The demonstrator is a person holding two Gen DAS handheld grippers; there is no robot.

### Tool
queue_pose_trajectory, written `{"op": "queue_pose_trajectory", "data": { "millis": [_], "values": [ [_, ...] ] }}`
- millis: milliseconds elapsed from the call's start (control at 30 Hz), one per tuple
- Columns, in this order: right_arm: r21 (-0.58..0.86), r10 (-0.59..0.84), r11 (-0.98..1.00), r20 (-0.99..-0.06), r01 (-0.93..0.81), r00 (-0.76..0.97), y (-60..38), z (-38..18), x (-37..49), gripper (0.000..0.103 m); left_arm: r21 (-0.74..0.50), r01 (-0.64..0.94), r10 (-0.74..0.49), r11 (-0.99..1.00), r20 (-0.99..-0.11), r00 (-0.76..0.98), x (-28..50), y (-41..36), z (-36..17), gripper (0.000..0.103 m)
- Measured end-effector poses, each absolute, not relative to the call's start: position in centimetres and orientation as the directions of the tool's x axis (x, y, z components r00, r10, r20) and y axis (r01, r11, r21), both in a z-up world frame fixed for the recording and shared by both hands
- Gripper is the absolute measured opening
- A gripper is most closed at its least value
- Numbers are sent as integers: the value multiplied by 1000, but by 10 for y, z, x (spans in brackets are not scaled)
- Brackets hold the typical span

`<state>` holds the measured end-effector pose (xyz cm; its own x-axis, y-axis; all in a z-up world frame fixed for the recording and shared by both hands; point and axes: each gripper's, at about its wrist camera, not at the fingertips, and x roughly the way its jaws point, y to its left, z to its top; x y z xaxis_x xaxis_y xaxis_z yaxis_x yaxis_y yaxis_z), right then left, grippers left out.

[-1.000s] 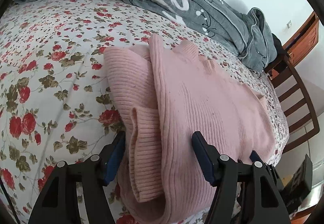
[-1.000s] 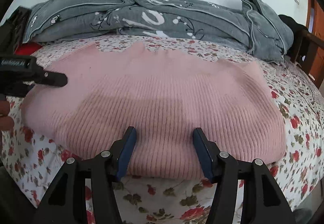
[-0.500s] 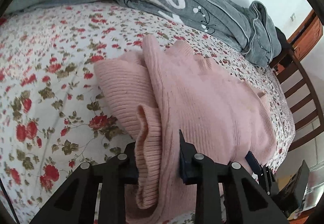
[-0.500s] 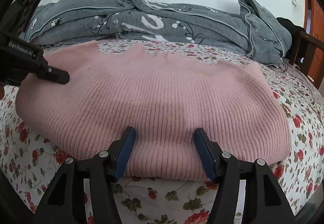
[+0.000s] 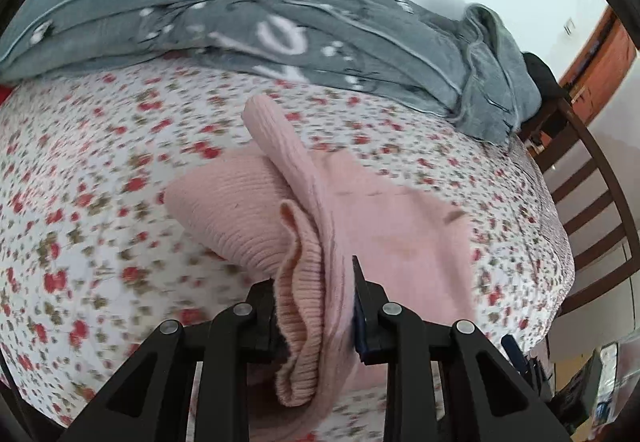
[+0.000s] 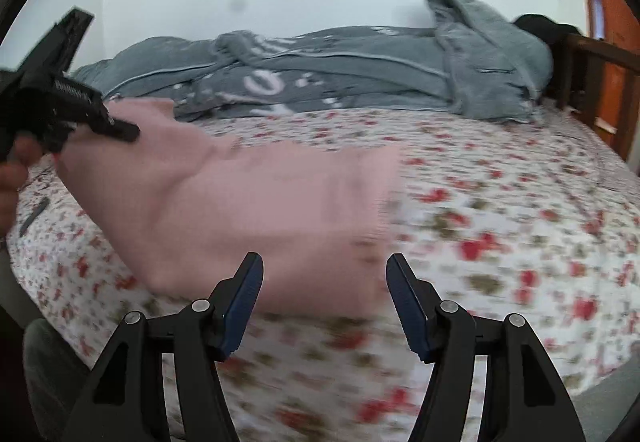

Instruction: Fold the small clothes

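The pink sweater (image 5: 384, 242) lies on the bed (image 5: 100, 170), which has a sheet with little red flowers on it. One side of the sweater is bunched up and lifted off the sheet, and the rest hangs down and drags on the bed. The left gripper (image 5: 314, 306) has its jaws clamped on that bunched edge, with the ribbed cuff sticking out between them. In the right wrist view the left gripper (image 6: 92, 122) is up high at the corner of the sweater (image 6: 260, 210), and a hand (image 6: 16, 166) holds it. The right gripper (image 6: 324, 306) has its jaws wide apart, with nothing in them. It hangs just above the near edge of the sweater, and I do not see it touch the cloth. A big gray blanket (image 5: 280, 14) is piled at the far side of the bed, and a wooden chair (image 5: 592, 202) stands beside the bed. I think the folding is only partly done. One side looks ready to go over the middle, but the sweater is not a neat small pile yet. It needs to be laid down flat and folded more.
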<state>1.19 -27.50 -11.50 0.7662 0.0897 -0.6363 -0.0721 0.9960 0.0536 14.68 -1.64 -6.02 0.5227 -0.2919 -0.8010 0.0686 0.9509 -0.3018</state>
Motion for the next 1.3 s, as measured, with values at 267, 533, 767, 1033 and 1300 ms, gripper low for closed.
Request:
{"op": "queue_pose_trajectory", "data": {
  "millis": [267, 533, 767, 1033, 1300],
  "values": [
    [149, 91, 989, -673, 14, 734, -352, -120, -10, 63, -227, 207, -297, 952, -851, 433, 163, -136, -83, 26],
    [174, 96, 984, -667, 29, 739, -369, -114, -12, 63, -262, 328, -379, 907, -848, 370, 159, -162, -90, 47],
    [289, 227, 956, -613, -52, 757, -337, -87, 27, 67, -335, 272, -428, 902, -775, 465, 153, -93, -61, 58],
    [483, 397, 870, -576, -94, 714, -292, -77, 85, 83, -352, 162, -384, 922, -778, 497, 157, 5, -79, 59],
    [528, 422, 849, -672, -7, 608, -264, -112, 137, 53, -392, 118, -398, 913, -784, 476, 155, 43, -111, 59]
  ]
}}
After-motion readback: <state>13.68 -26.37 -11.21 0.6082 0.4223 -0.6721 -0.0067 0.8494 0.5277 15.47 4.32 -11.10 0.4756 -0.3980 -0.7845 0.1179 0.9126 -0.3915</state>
